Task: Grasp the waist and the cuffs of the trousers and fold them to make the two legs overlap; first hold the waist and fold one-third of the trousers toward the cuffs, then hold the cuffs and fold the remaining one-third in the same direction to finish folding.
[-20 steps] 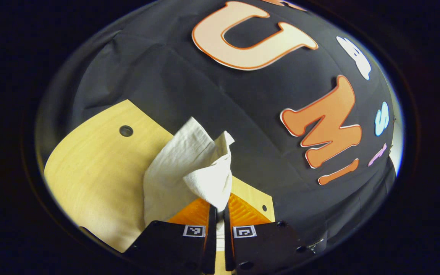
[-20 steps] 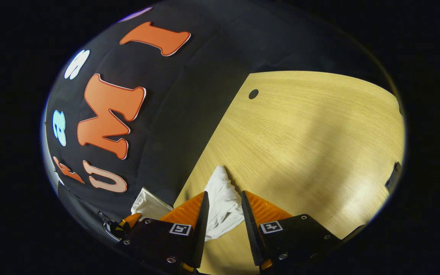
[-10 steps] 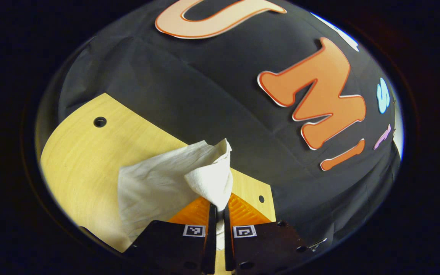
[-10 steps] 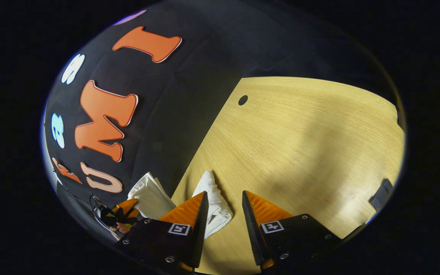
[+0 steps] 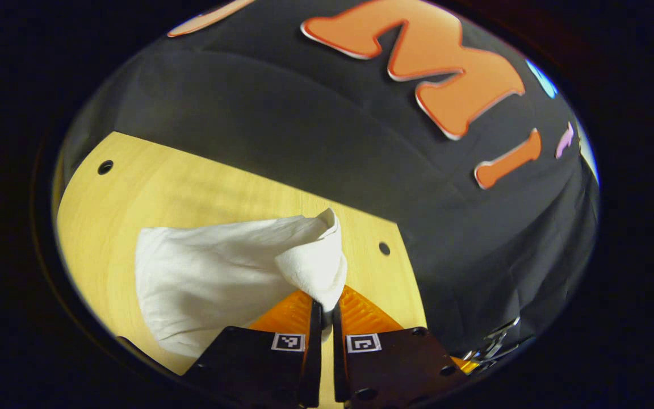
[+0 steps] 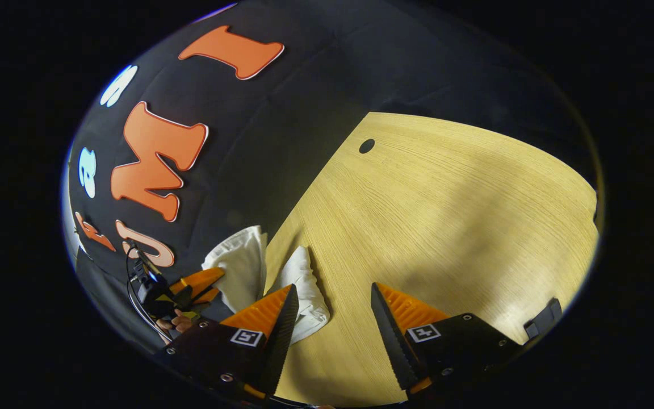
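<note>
The white trousers hang in a bunched fold above the wooden table, one corner pinched in my left gripper, which is shut on the cloth. In the right gripper view, a piece of the white trousers lies on the table just left of my right gripper. Its jaws stand wide apart with nothing between them. Farther left, the other gripper holds another white fold, with a hand under it.
The black cloth wall rises right behind the table's far edge. Small round holes mark the tabletop. A dark object sits at the table's right edge in the right gripper view.
My left gripper has carried the cloth lower and over the table, spreading it leftward. My right gripper has opened wider and the cloth has slipped out to its left.
</note>
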`<action>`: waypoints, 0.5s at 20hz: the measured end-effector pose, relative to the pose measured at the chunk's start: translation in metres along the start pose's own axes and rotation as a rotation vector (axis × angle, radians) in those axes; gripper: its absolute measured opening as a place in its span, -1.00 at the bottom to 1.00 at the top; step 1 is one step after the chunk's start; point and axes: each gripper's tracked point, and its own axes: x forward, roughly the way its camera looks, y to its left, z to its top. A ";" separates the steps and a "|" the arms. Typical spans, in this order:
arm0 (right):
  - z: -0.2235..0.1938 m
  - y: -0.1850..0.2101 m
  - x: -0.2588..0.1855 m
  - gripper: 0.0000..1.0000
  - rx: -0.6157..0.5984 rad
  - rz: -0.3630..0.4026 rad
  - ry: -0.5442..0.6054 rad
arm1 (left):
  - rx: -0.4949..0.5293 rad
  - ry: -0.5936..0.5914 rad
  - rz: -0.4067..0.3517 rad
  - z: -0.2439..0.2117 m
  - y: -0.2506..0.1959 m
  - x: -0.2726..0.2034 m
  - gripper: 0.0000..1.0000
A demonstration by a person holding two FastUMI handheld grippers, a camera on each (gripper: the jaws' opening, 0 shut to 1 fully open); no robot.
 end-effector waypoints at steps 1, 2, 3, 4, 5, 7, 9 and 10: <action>0.001 -0.001 0.000 0.57 -0.002 -0.002 0.004 | 0.016 0.040 -0.017 -0.020 -0.008 0.003 -0.50; 0.002 -0.002 -0.001 0.57 -0.004 -0.001 0.007 | 0.024 0.085 -0.027 -0.042 -0.012 0.003 -0.71; 0.004 -0.002 -0.002 0.57 -0.003 0.004 0.009 | 0.028 0.122 -0.026 -0.059 -0.013 0.003 -0.41; 0.005 -0.002 -0.003 0.57 -0.003 0.009 0.010 | 0.027 0.144 -0.020 -0.072 -0.011 -0.001 -0.11; 0.006 0.001 -0.002 0.57 -0.010 0.018 0.010 | 0.025 0.156 -0.011 -0.082 -0.009 -0.004 0.19; 0.007 0.005 -0.004 0.56 -0.065 0.034 -0.007 | 0.031 0.152 0.006 -0.090 0.002 -0.013 0.37; 0.008 0.018 -0.012 0.61 -0.167 0.040 -0.049 | 0.074 0.103 0.050 -0.090 0.017 -0.026 0.93; 0.009 0.028 -0.013 0.66 -0.226 0.039 -0.076 | 0.108 0.063 0.101 -0.081 0.027 -0.036 1.00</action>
